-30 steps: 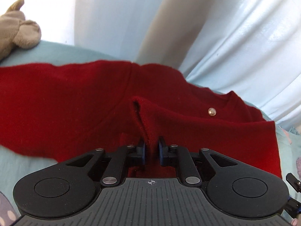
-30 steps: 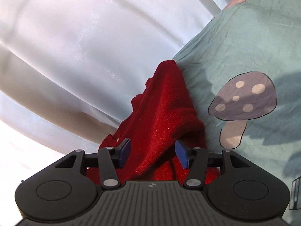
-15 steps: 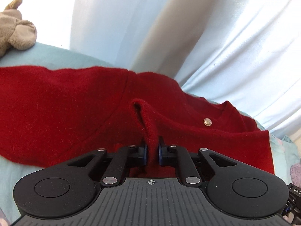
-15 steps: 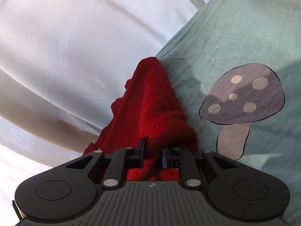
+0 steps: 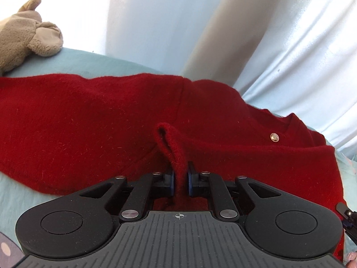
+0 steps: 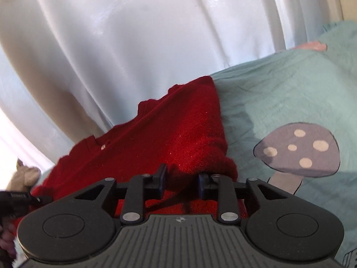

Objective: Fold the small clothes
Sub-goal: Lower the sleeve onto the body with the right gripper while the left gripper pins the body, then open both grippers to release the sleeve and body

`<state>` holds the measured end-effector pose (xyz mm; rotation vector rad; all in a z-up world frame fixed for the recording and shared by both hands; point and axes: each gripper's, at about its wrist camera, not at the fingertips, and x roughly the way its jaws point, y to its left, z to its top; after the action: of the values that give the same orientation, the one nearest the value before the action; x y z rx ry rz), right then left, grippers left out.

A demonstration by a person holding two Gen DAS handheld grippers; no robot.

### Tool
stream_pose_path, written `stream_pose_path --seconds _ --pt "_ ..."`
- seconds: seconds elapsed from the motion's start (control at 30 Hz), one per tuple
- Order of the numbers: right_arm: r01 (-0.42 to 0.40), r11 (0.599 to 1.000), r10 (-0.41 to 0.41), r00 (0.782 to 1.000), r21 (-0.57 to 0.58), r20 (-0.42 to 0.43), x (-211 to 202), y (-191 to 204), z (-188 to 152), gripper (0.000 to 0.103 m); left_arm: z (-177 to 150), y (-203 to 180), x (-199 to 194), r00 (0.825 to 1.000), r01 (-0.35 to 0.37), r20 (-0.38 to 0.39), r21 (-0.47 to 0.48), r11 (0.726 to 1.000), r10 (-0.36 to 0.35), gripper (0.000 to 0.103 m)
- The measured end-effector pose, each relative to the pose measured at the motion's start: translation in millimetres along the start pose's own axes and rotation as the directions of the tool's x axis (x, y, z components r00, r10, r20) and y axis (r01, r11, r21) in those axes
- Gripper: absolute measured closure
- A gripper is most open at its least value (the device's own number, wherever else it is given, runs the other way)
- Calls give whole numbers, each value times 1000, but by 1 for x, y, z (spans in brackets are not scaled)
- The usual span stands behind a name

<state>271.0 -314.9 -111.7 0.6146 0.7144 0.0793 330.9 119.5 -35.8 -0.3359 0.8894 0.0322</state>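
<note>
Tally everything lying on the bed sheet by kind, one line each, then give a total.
Red cardigan: 1
Plush toy: 1
Total: 2, both on the green sheet. The left gripper is pinching a fold of the cardigan.

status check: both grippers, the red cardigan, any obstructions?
Left gripper shut on red cardigan fold. Right gripper around cardigan edge, jaws parted. Cardigan lying on mushroom-print sheet. Plush toy off to side, clear.
</note>
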Motion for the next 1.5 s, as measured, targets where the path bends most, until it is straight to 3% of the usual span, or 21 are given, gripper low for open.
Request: stream_pose_path --seconds 0.13,0.2,0.23,0.3,0.37,0.43,0.53,0.63,0.8,1.23,1.3,1.4,1.43,1.5 --pt "-91 963 91 996 253 9 2 -32 5 73 1 0 -2 1000 -1 3 -2 1000 1 90" --pt "-95 940 97 995 327 10 4 -42 4 81 1 -2 -1 1000 -6 2 -1 1000 6 90" --pt "-71 951 72 997 302 7 4 -40 4 91 1 -2 -1 1000 -1 0 0 1000 1 90" --pt "10 989 -14 1000 144 25 -1 -24 4 93 1 -3 -2 1000 3 0 -3 1000 -3 90" --pt "69 997 -67 995 -27 71 -8 -3 1 93 0 -3 -3 1000 0 5 5 1000 0 90" --pt "140 971 -120 987 -195 109 -9 19 -5 93 0 -2 -1 1000 -4 0 6 1000 4 90" --pt "207 926 -181 977 -317 109 0 32 -13 93 -3 3 3 1000 1 -9 -2 1000 -1 90" --pt "214 923 -204 977 -319 66 9 28 -15 94 -5 6 5 1000 16 -6 -3 1000 -16 89" --pt "236 896 -226 972 -375 72 11 33 -18 94 -6 9 4 1000 30 -1 -19 999 -30 89" --pt "234 864 -229 971 -446 67 9 40 -21 91 -4 4 -6 1000 -1 12 27 1000 1 89" --pt "230 864 -231 972 -447 52 6 42 -20 89 -5 6 -4 999 -38 3 28 999 38 86" --pt "187 902 -195 981 -389 18 -7 41 -16 76 -7 18 -11 998 -65 2 -1 998 65 72" --pt "169 919 -178 984 -355 8 -13 40 -14 69 -6 22 -14 998 -57 5 -16 998 57 71" --pt "152 933 -158 987 -328 8 -26 43 -13 66 -5 29 -24 997 -72 18 -39 997 73 72"
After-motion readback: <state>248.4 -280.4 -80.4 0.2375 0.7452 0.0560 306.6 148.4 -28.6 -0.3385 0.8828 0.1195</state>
